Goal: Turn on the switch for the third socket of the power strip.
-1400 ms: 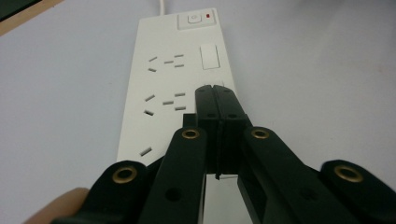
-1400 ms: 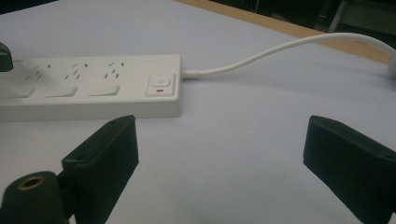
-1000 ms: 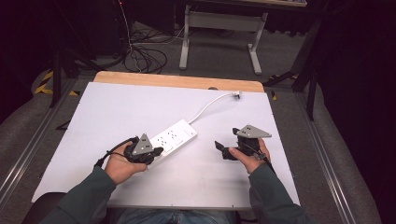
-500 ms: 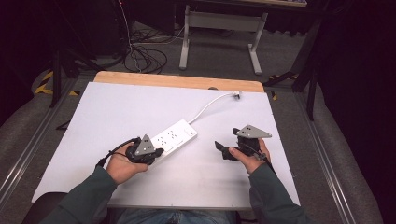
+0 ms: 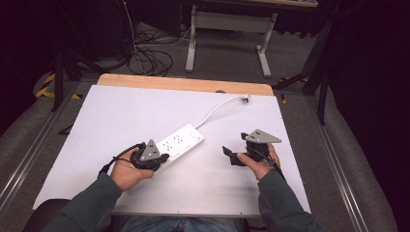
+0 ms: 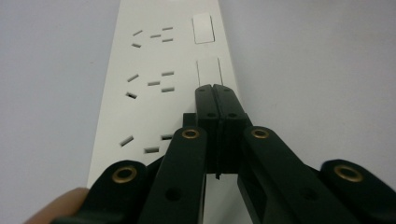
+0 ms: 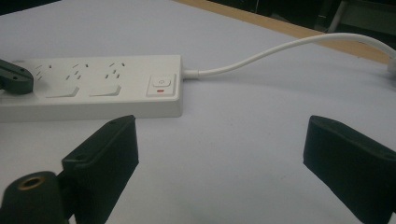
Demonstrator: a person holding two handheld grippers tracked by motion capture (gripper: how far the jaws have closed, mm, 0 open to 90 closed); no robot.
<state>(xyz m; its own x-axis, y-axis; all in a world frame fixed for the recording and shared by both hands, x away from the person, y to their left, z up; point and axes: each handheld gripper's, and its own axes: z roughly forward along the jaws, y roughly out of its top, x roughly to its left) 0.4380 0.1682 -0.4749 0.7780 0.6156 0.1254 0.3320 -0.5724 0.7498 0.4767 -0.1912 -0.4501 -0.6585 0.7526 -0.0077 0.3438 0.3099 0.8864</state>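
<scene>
A white power strip lies slantwise in the middle of the white table. Its cord runs back to a plug near the far edge. My left gripper is shut with nothing between its jaws. In the left gripper view its tip rests over the strip, at a small white switch beside the sockets. My right gripper stands open to the right of the strip, low over the table. Its view looks at the strip's side and its red-marked main switch.
A wooden strip borders the table's far edge. Beyond it stand a metal stand and a tangle of cables on the floor. Metal rails run along both sides of the table.
</scene>
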